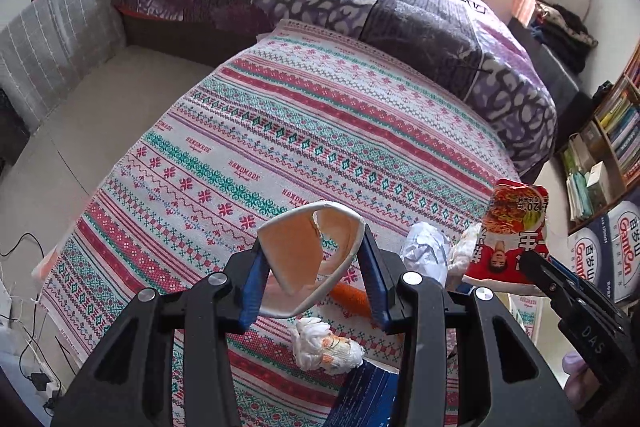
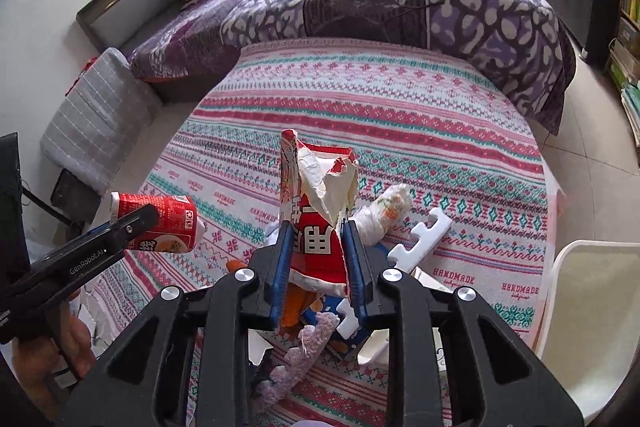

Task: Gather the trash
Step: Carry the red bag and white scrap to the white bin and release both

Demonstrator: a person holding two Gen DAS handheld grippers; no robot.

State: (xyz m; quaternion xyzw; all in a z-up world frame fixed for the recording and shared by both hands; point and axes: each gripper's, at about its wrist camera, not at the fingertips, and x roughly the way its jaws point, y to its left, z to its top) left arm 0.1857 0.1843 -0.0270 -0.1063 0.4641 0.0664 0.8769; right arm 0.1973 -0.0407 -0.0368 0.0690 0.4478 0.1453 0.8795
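My left gripper (image 1: 314, 267) is shut on a crushed paper noodle cup (image 1: 308, 259), white inside with an orange stain; in the right wrist view its red outside (image 2: 160, 223) shows at the left, held above the patterned cloth. My right gripper (image 2: 316, 251) is shut on a torn red noodle wrapper (image 2: 320, 227); the same wrapper (image 1: 508, 239) shows at the right of the left wrist view. Below them on the cloth lie crumpled tissues (image 1: 328, 347), a white paper ball (image 1: 424, 251), an orange piece (image 1: 352, 297) and a white foam piece (image 2: 420, 239).
A striped patterned cloth (image 1: 280, 131) covers the surface. A bed with purple blankets (image 1: 360, 3) stands behind it. A white bin (image 2: 592, 315) sits at the right edge. Bookshelves (image 1: 616, 131) and boxes (image 1: 608, 251) stand at the right. A blue box (image 1: 368, 395) lies near me.
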